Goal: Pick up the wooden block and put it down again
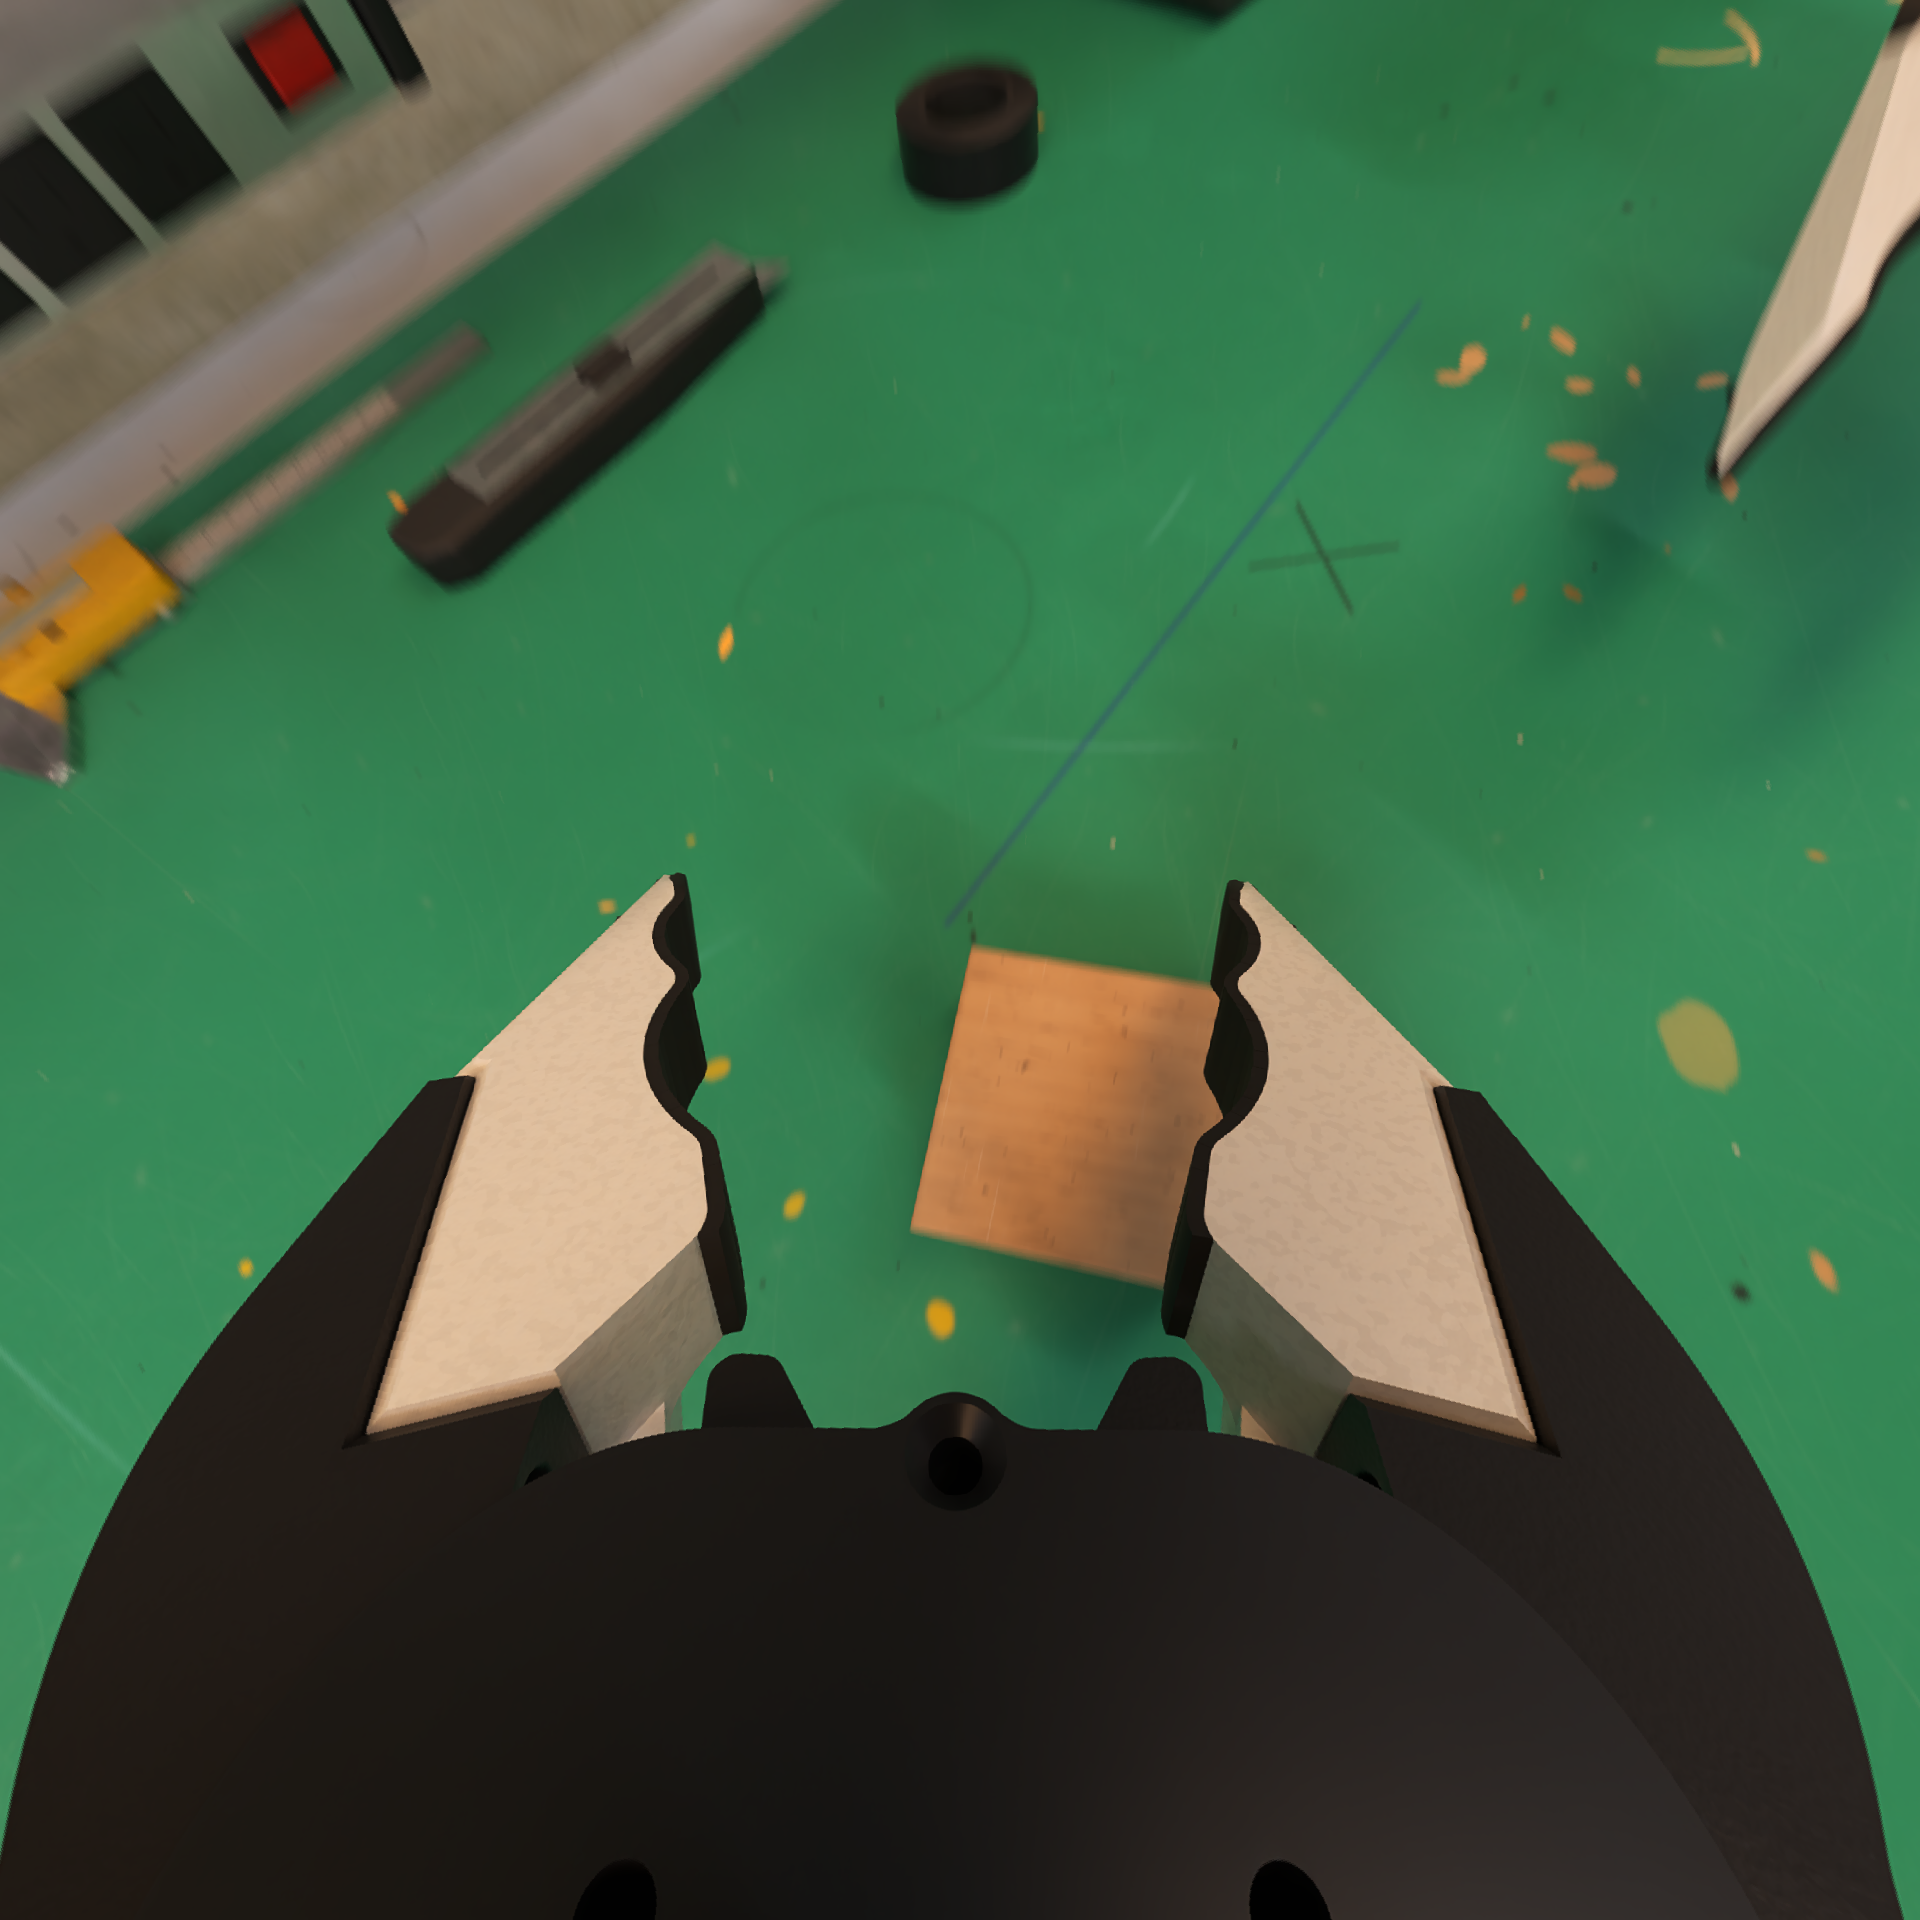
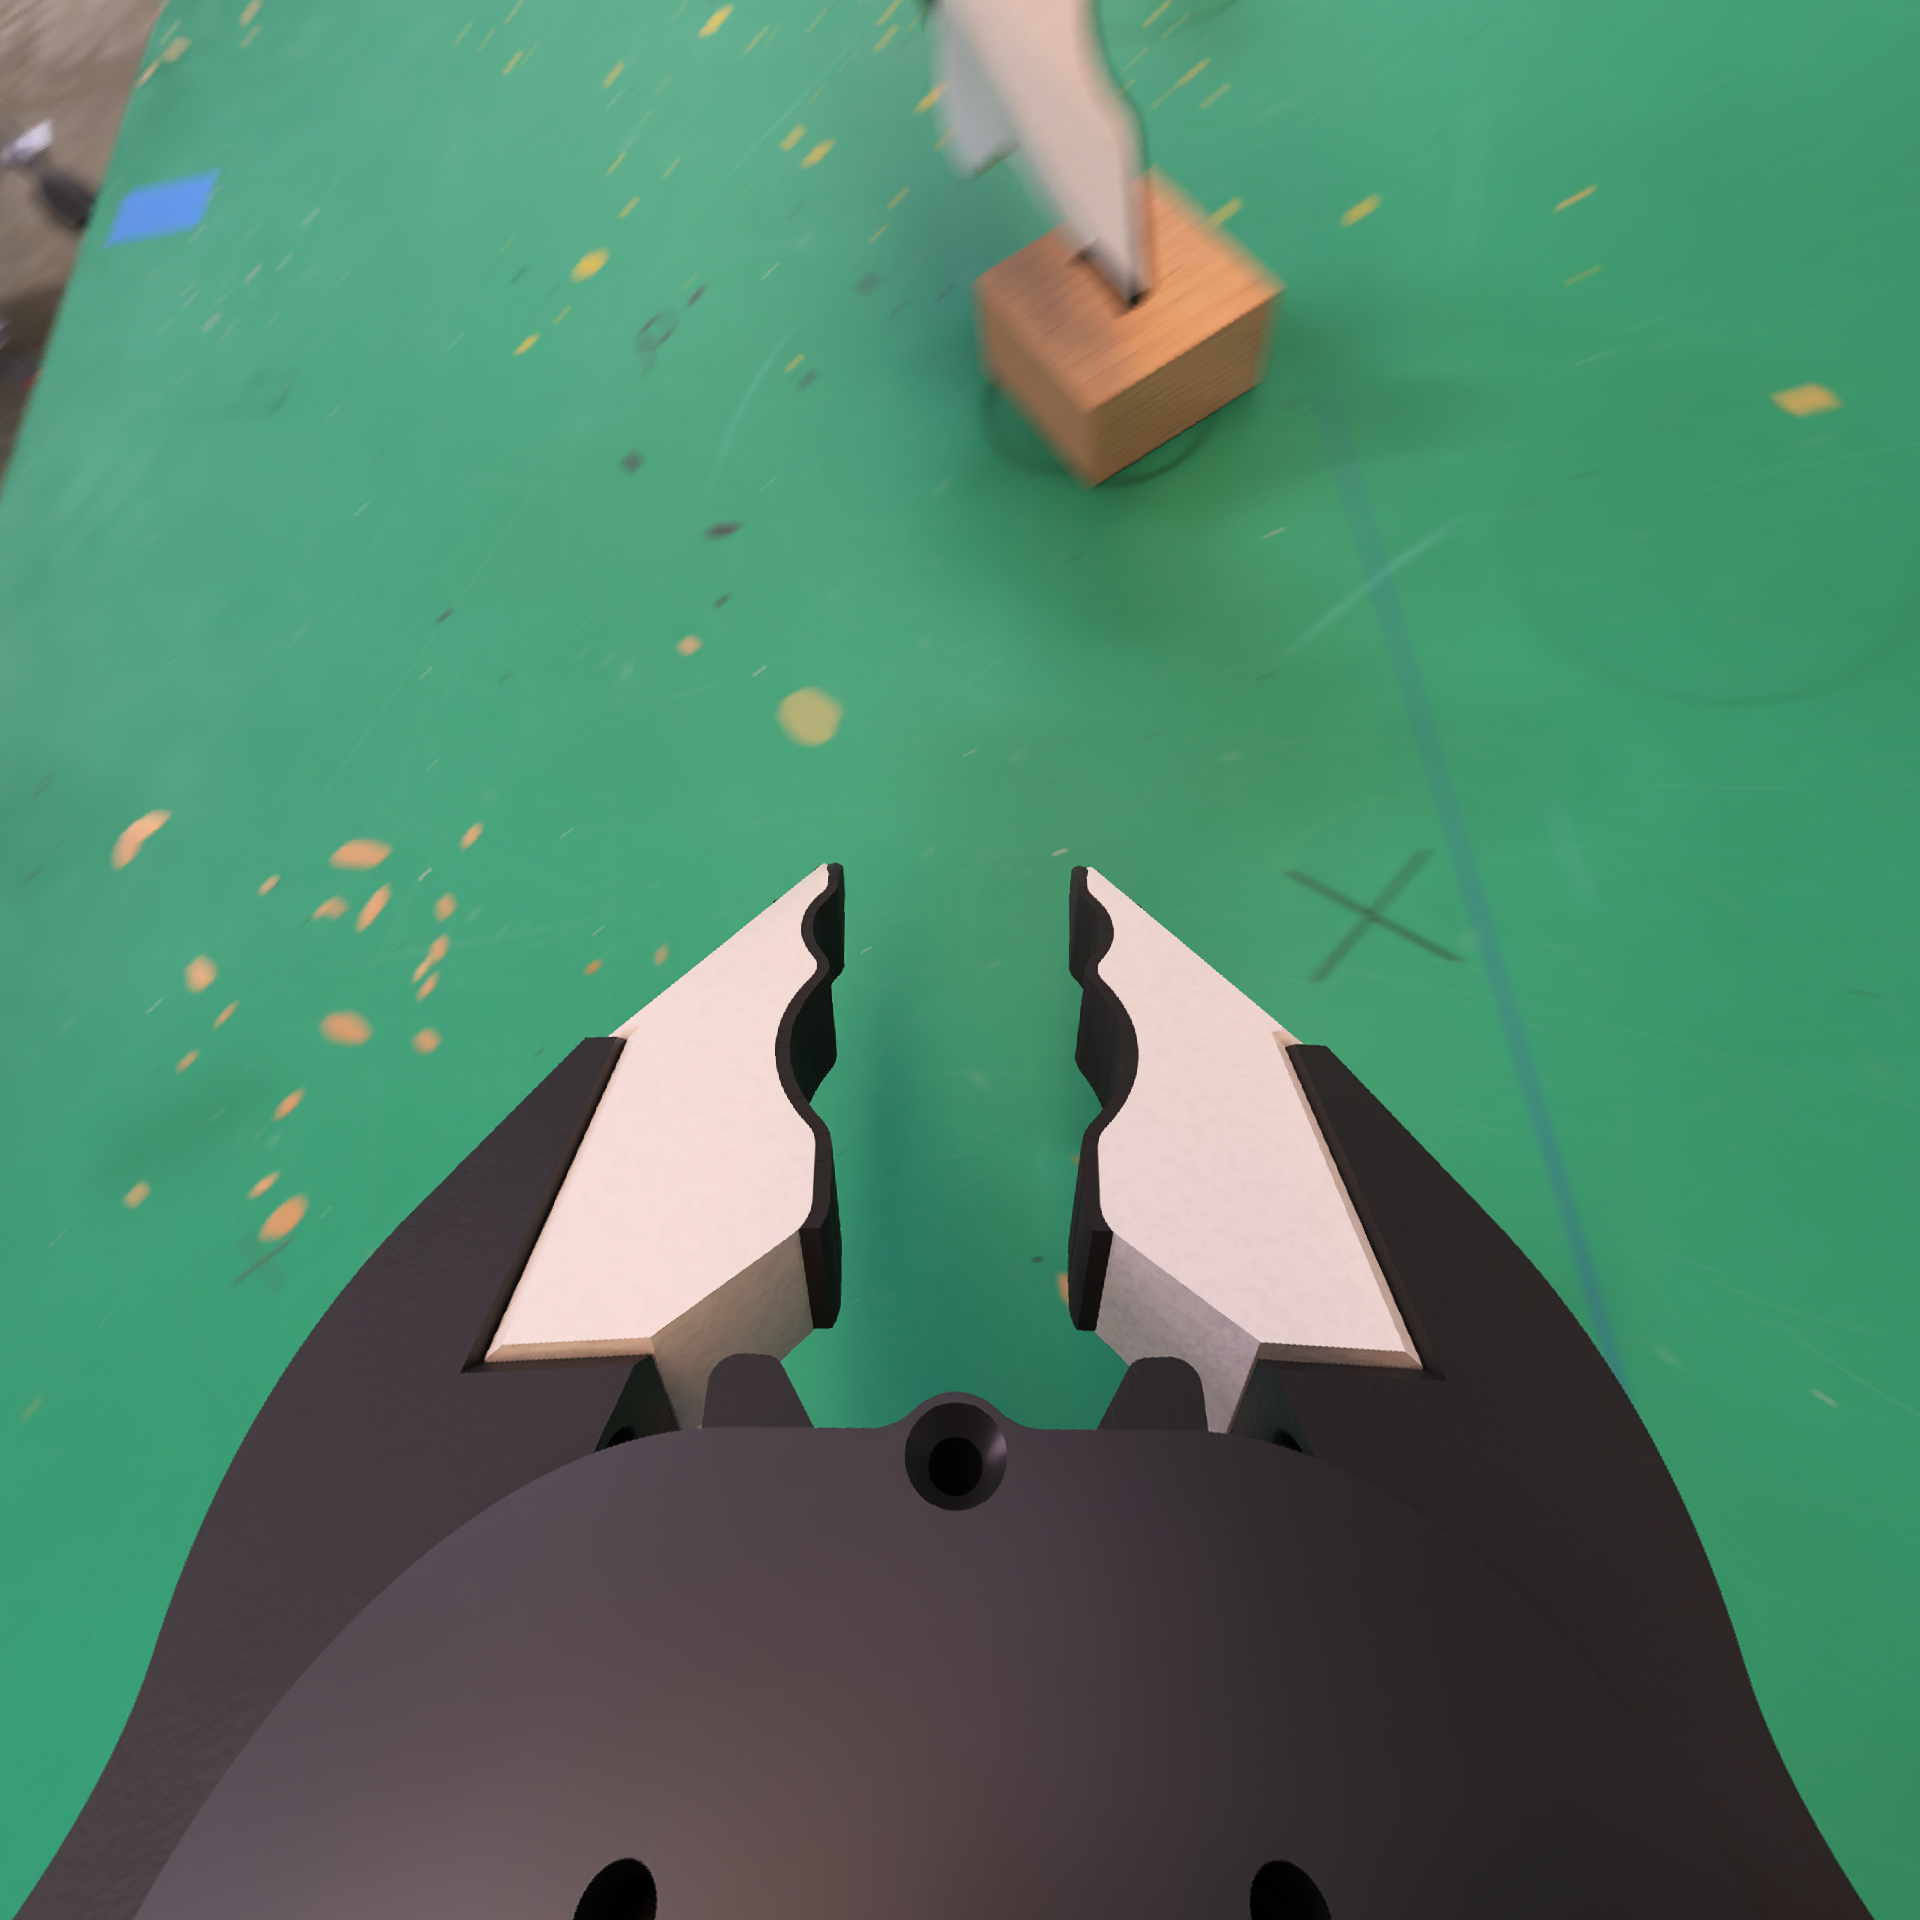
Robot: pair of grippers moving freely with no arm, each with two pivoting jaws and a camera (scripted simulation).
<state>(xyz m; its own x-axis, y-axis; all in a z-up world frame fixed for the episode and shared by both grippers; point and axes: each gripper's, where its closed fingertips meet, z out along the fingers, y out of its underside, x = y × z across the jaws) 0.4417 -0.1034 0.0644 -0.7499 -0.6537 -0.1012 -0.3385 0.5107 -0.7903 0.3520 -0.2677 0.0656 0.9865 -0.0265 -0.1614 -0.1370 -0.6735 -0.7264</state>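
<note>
The wooden block point(image 1: 1060, 1112) is a light brown cube on the green mat point(image 1: 1039, 675). In the left wrist view it lies between the fingers of my left gripper point(image 1: 956, 885), which is open. Its right edge is hidden behind the right finger, and a wide gap separates it from the left finger. My right gripper point(image 2: 958, 870) is open and empty, low over the mat and well short of the block point(image 2: 1132, 343). A blurred pale finger of the left gripper point(image 2: 1049, 125) reaches down to the block's top there. A right gripper finger point(image 1: 1829, 260) shows at the upper right.
A black utility knife point(image 1: 582, 416), a black ring point(image 1: 966, 130), a steel ruler point(image 1: 312, 457) and a yellow tool point(image 1: 73, 623) lie at the far left by a grey rail. A drawn cross point(image 2: 1371, 914), a thin line and wood chips mark the mat. A blue patch point(image 2: 161, 208) lies far left.
</note>
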